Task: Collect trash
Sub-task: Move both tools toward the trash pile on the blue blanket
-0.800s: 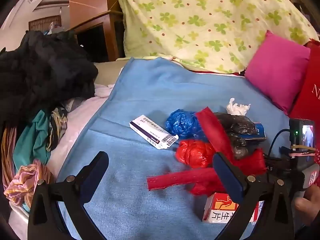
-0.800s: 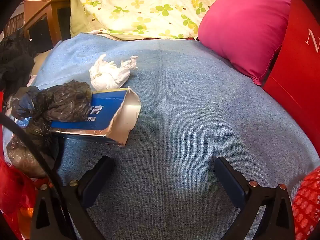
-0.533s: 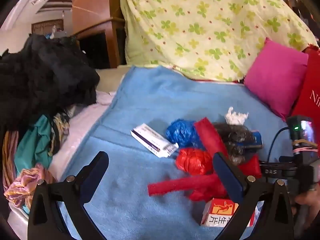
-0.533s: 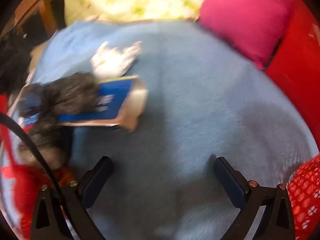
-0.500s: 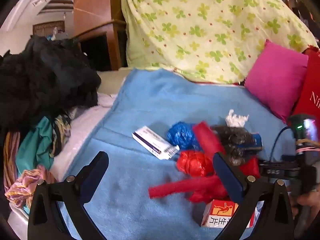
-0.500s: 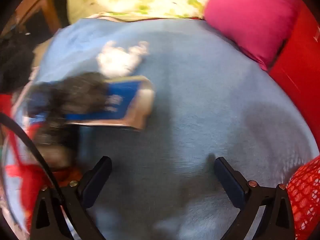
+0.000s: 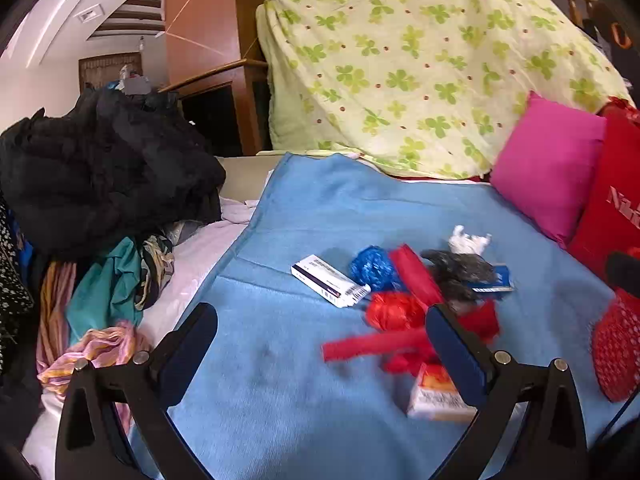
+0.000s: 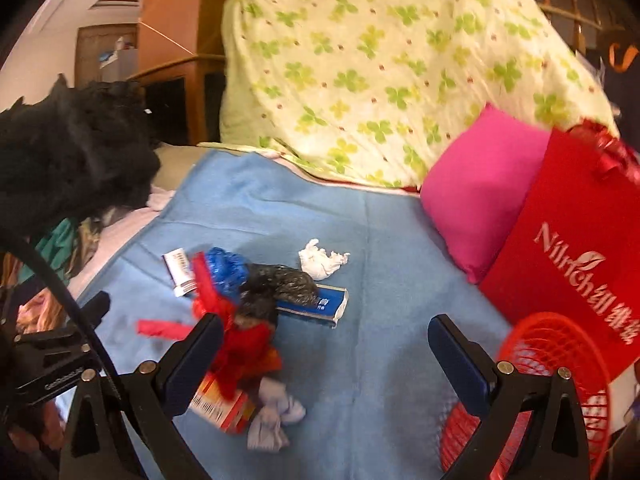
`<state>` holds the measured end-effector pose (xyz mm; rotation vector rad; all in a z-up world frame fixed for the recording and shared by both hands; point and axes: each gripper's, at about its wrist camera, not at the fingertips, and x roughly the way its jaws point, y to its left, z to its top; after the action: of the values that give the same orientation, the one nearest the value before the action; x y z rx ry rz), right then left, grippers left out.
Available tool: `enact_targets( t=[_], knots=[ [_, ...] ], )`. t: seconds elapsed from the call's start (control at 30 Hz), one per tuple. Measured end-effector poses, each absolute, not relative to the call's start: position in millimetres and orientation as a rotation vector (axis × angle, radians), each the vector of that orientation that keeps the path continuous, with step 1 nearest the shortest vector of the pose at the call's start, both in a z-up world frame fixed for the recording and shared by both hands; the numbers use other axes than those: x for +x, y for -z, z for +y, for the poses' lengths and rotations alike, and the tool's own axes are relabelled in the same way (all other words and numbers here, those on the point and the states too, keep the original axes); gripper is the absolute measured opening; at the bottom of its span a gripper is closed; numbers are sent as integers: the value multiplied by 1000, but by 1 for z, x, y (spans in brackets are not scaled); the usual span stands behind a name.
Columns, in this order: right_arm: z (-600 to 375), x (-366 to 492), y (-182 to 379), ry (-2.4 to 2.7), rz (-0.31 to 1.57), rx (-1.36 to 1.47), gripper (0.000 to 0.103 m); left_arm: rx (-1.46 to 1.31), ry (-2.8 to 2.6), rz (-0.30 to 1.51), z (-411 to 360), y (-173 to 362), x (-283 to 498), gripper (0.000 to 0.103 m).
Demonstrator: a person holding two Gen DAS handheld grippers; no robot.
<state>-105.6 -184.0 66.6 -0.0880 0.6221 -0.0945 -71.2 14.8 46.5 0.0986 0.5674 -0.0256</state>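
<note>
A heap of trash lies on the blue blanket [image 7: 280, 400]: a white medicine box [image 7: 330, 280], a blue bag ball [image 7: 374, 268], a red bag ball [image 7: 394, 312], a crumpled black bag [image 7: 456, 272] on a blue carton [image 8: 316, 306], a white tissue [image 8: 322, 262] and an orange-white box [image 7: 434, 396]. My left gripper [image 7: 320, 320] is open above the blanket just short of the heap, empty. My right gripper [image 8: 324, 328] is open and empty too, hovering right of the heap. A red mesh basket [image 8: 540, 380] stands at its right finger.
A red gift bag [image 8: 572, 248] and a pink pillow [image 8: 476, 188] line the right side. A clover-print cover [image 7: 420, 60] hangs at the back. Dark clothes [image 7: 100, 168] and coloured fabrics [image 7: 104, 300] are piled on the left. Crumpled pale paper [image 8: 274, 416] lies near the orange-white box.
My right gripper has pulled back and risen, so the whole heap, the gift bag and the basket have come into its view. The left gripper has barely shifted.
</note>
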Motion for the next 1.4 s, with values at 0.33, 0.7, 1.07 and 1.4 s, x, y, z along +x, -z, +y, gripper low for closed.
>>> enact_targets(
  t=[0.33,0.7,1.07,1.4],
  knots=[
    [-167,-186,-104,53,562,-80,103,132,61,523,17,-89,-139,103],
    [-167,-230,-115,46,540,-80,103,165,84,484,15,-107,-176,103],
    [-170,-237,-114,46,536,-72,103,171,76,510,17,-100,-177,103],
    [-170,-238,-116,50,521,-68,103,175,79,510,15,-98,-176,103]
  ],
)
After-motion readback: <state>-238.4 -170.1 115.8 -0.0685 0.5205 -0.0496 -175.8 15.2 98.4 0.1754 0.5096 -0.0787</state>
